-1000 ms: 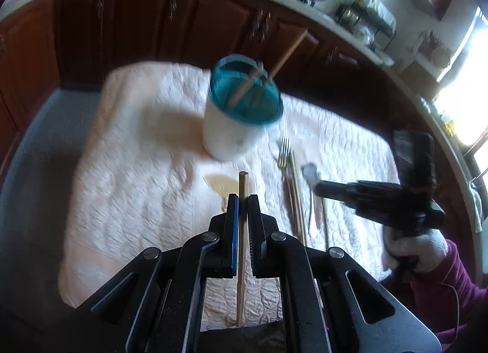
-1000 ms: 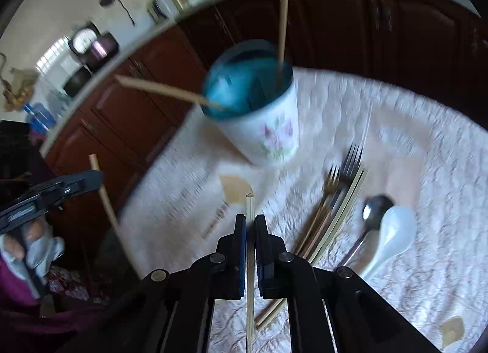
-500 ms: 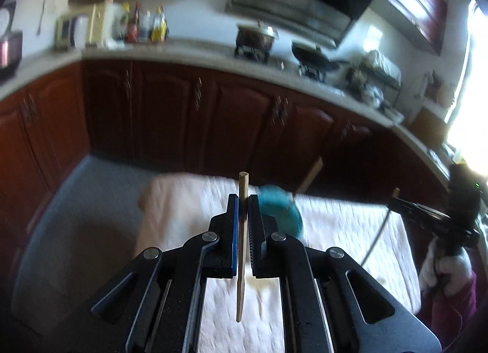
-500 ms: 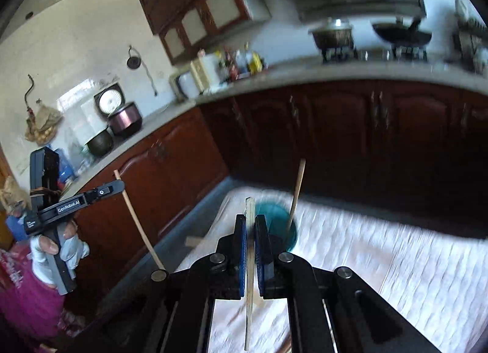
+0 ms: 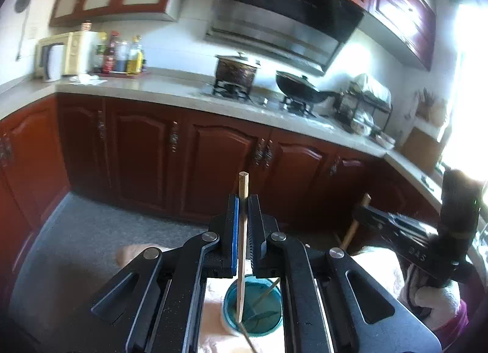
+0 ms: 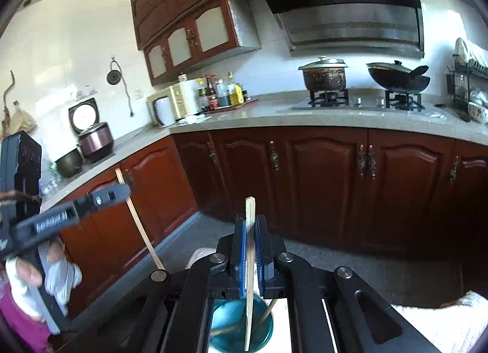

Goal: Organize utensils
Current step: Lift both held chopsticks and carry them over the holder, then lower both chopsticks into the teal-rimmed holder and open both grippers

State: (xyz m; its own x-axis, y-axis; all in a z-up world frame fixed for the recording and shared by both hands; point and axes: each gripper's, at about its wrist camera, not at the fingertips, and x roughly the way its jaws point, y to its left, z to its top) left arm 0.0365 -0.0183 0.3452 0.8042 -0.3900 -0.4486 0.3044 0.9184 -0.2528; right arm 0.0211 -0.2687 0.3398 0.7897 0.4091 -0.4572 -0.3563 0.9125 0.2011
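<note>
Both sticks over the cup, and a miss was the risk.

My left tongs (image 5: pixel 243 228) were clamped on a chopstick (image 5: pixel 242 249), my right tongs (image 6: pixel 250 249) on another chopstick (image 6: pixel 250 273). Each stick hung down through the closed jaws with its lower end over the teal cup (image 5: pixel 254 313), which sat low, below both tongs. I judged that letting go while tilted could bounce a stick off the rim, or tip the cup.
</note>
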